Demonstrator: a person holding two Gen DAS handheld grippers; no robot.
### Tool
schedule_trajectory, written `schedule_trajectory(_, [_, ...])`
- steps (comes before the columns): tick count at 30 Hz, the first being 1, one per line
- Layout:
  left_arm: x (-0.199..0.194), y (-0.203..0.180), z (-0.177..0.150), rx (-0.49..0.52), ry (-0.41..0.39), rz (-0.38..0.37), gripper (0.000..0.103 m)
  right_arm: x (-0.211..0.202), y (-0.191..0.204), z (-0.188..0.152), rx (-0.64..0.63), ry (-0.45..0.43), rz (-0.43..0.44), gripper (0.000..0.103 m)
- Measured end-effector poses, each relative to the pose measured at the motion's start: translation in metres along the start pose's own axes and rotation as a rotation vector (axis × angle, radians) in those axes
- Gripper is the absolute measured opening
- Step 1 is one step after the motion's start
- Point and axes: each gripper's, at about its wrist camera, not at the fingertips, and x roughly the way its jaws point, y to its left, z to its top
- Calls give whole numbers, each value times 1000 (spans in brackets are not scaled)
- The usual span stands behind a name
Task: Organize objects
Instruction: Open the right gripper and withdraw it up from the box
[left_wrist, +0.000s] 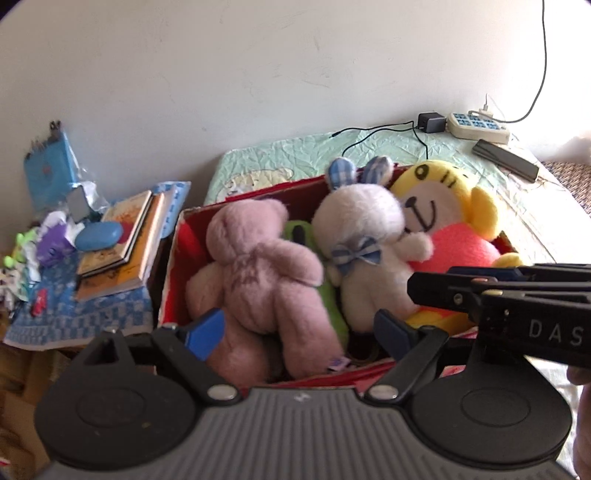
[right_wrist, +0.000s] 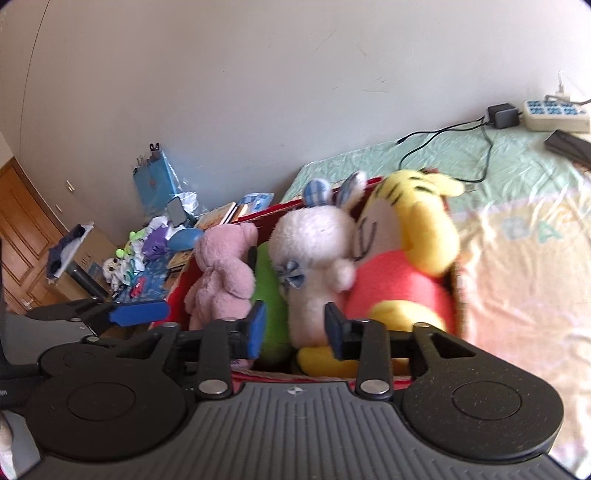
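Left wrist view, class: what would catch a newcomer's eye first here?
A red cardboard box packed with soft toys fills the middle: a pink plush bear at the left, a white plush rabbit with blue checked ears beside it, a yellow plush tiger in a red top at the right. Left of the box lies a stack of books.

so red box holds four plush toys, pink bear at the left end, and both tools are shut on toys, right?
Not quite: both tools are open and grip nothing. The left tool and the right tool show this in their own wrist views. The red box does hold four plush toys, pink bear leftmost.
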Motion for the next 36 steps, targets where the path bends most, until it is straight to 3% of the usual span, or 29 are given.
schedule_trajectory(8, [-13,-36,0,-61,76,31,87,-33,-21,-2,14,14,44,43])
schedule_trajectory(15, [-19,-72,-11,-102,137,35,87,-61,-41,-11,10,18,-17,44])
schedule_trajectory(22, [-19,-125,-21,-51,152,14,87,-85,-74,-20,41,34,-90,52])
schedule_trajectory(32, [-10,-191,-20,31,178,-54,87,-114,-113,-33,70,38,-195,53])
schedule_trajectory(36, [-9,-207,-21,53,168,-38,87,-120,-123,-37,83,41,-235,53])
